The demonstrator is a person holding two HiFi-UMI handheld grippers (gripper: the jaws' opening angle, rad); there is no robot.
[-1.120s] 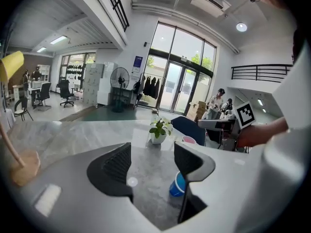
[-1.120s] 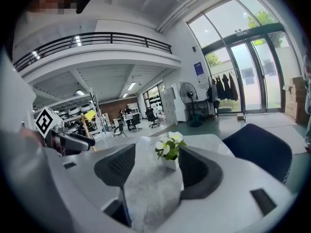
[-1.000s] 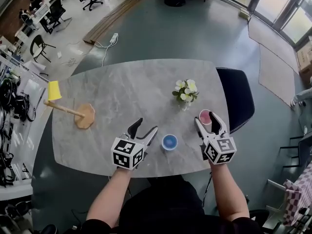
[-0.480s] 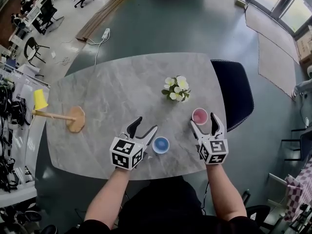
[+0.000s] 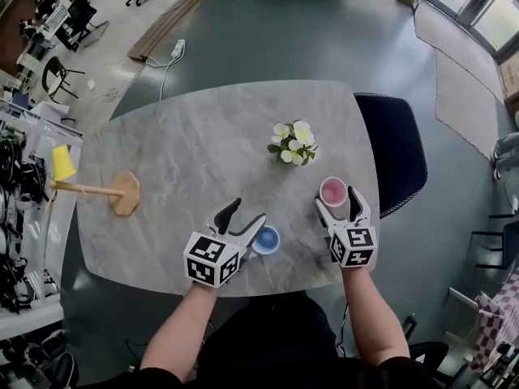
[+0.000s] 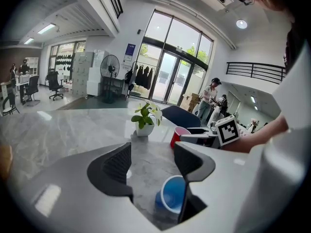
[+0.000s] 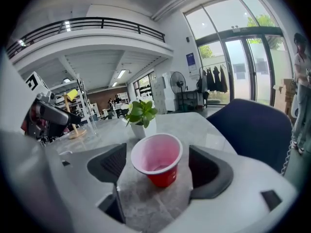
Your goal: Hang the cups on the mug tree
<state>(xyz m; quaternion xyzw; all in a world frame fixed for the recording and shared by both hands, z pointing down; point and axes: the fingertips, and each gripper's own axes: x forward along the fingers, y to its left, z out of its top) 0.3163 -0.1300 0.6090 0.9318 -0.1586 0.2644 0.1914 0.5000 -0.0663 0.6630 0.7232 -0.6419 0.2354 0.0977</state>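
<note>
A red cup (image 5: 333, 191) stands upright on the grey table (image 5: 195, 148), between the fingers of my right gripper (image 5: 336, 198). In the right gripper view the red cup (image 7: 158, 159) sits midway with gaps on both sides; my right gripper (image 7: 155, 166) is open, and its jaws have just been opening. A blue cup (image 5: 266, 239) stands at the right finger of my open left gripper (image 5: 247, 213). In the left gripper view the blue cup (image 6: 172, 198) is low, partly behind that finger. The wooden mug tree (image 5: 122, 193) at far left carries a yellow cup (image 5: 63, 162).
A small white pot of flowers (image 5: 292, 143) stands behind the two cups. A dark blue chair (image 5: 397, 152) is at the table's right edge. Both grippers are close to the table's near edge. Shelving and cables line the left.
Both grippers have sunk toward the table. The right jaws have spread wider round the red cup. The left gripper has slid up against the blue cup.
</note>
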